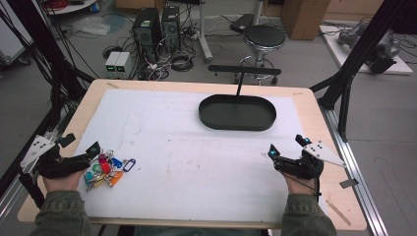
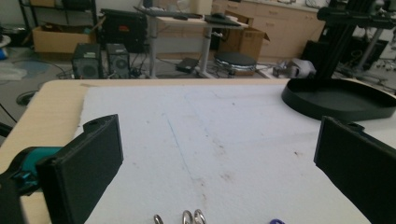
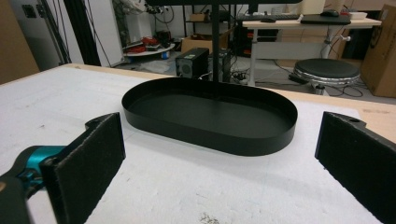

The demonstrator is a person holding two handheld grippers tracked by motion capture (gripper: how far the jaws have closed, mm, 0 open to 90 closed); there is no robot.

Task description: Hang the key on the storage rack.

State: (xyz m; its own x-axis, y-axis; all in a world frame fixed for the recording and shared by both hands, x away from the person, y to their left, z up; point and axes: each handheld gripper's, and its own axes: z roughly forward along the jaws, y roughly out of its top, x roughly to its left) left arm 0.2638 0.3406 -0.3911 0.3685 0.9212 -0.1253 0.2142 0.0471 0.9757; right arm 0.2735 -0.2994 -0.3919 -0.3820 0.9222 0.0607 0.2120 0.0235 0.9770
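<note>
1. The left claw (image 2: 219, 163) stands wide apart, nothing between its black jaws.
2. Silver metal key rings (image 2: 192, 217) lie just beneath it on the white foam-covered worktop (image 2: 210, 121).
3. A black oval metal tray (image 2: 341, 99) sits ahead, beyond its right jaw.

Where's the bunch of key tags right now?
In the high view the key tags lie on the white mat near its front-left corner, right beside the open left gripper and far from the black tray.
</note>
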